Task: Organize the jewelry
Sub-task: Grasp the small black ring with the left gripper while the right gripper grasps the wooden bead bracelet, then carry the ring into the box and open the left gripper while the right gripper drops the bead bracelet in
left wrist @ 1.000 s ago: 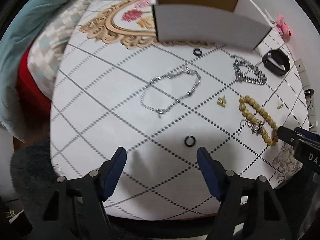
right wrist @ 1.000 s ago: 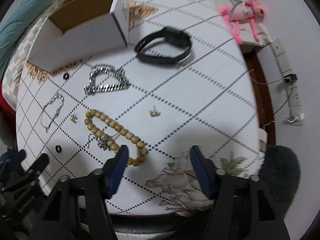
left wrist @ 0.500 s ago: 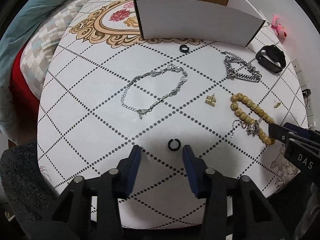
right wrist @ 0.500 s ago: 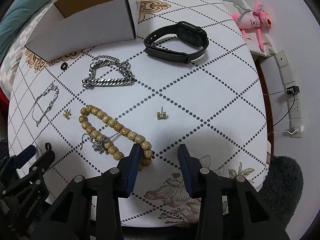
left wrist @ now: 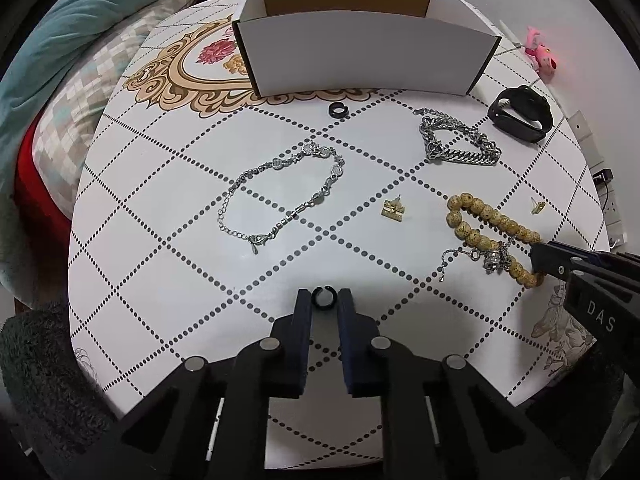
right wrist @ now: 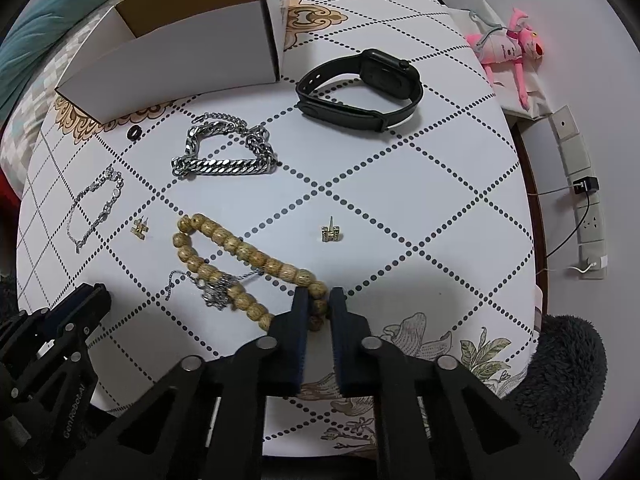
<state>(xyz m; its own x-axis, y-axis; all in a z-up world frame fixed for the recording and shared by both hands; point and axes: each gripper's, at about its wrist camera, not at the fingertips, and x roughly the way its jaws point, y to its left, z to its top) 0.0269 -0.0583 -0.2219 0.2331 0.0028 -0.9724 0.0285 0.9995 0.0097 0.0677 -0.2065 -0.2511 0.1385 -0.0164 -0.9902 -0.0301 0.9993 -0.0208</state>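
Observation:
My left gripper [left wrist: 325,300] is shut on a small black ring [left wrist: 322,297] at the near side of the table. My right gripper [right wrist: 319,303] is shut on the near end of a wooden bead bracelet [right wrist: 236,258], which also shows in the left wrist view [left wrist: 486,216]. A thin silver chain with a charm [right wrist: 216,286] lies tangled across the beads. An open white box [left wrist: 360,50] stands at the far side. A thin silver bracelet [left wrist: 288,192], a thick silver chain bracelet [left wrist: 460,142], a second black ring [left wrist: 337,110] and two gold earrings [left wrist: 393,210] [right wrist: 331,233] lie between.
A black smartwatch [right wrist: 360,90] lies at the far right of the table. A pink plush toy [right wrist: 508,44] and power strips [right wrist: 580,200] are beyond the right edge. Pillows [left wrist: 80,64] lie past the left edge. A dark fuzzy stool [right wrist: 560,368] sits near the front right.
Both grippers moved forward and down and closed: the left one from wide open onto the black ring, the right one onto the near end of the bead bracelet.

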